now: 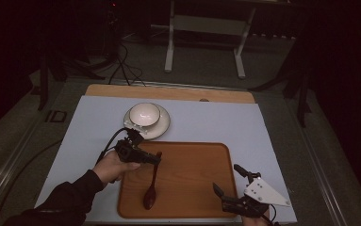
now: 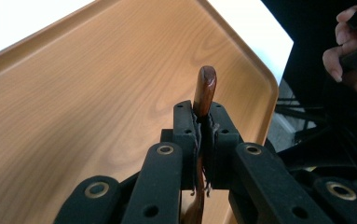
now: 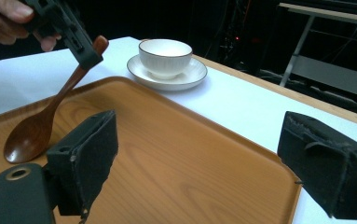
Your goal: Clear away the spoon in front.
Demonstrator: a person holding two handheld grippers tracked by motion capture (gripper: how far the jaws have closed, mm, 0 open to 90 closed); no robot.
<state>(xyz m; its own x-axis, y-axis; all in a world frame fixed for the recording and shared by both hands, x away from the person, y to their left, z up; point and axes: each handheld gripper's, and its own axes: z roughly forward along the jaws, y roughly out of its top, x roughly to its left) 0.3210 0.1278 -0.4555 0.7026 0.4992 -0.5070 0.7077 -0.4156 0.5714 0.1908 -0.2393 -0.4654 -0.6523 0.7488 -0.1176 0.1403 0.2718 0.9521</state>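
A dark wooden spoon (image 1: 152,183) hangs over the left part of a wooden tray (image 1: 192,179), handle up and bowl low near the tray floor. My left gripper (image 1: 157,159) is shut on the spoon's handle near its top end; in the left gripper view the handle tip (image 2: 204,88) sticks out between the closed pads. In the right gripper view the spoon (image 3: 31,133) slants down, and its bowl sits on or just above the tray (image 3: 176,154); the left gripper (image 3: 90,51) clamps the handle there. My right gripper (image 1: 229,181) stands open with nothing between its jaws, over the tray's right front corner.
A white bowl (image 1: 144,114) on a white saucer (image 1: 161,128) stands just behind the tray; they appear as bowl (image 3: 165,56) and saucer (image 3: 188,77) in the right gripper view. The tray lies on a white mat (image 1: 93,127). A metal frame (image 1: 206,28) stands beyond the table.
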